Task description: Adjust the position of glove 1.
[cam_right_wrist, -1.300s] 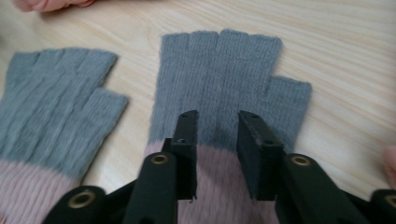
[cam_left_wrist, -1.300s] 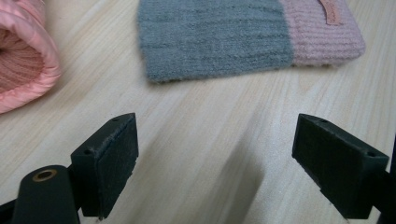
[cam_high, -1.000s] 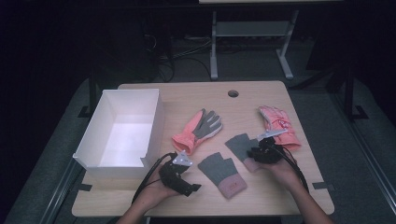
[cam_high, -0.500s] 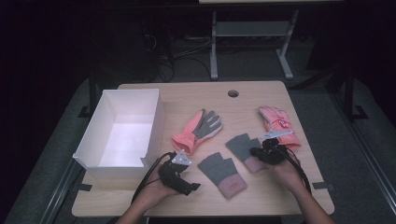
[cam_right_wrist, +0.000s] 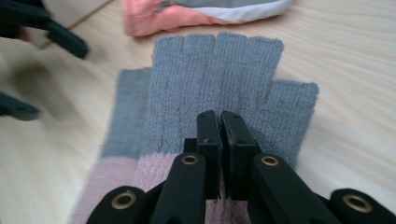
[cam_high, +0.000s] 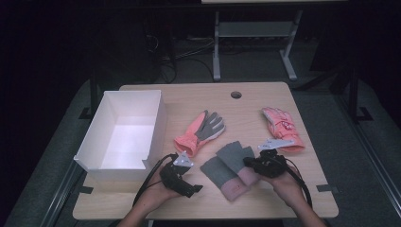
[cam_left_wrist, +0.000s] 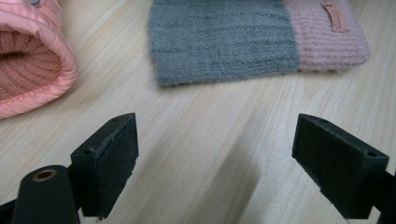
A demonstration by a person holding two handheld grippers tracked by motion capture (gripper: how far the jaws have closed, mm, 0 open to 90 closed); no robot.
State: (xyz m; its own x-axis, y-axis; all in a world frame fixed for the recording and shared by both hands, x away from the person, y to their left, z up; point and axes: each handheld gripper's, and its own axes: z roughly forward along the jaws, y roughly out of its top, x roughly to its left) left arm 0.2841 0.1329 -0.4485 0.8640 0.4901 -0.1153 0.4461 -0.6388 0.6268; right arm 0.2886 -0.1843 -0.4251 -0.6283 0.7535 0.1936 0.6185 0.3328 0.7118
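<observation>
right hand-held gripper [cam_right_wrist: 219, 140]: jaws have just closed, pinching the grey-and-pink knitted fingerless glove [cam_high: 235, 156] | glove lies overlapping its twin [cam_high: 222, 174] on the wooden desk [cam_high: 246, 106] | risk: thin pinch slips, or the twin drags | left hand-held gripper [cam_left_wrist: 215, 163]: wide, holding nothing

High view overlooks the table [cam_high: 265, 101]; gripper views skim it closely.
</observation>
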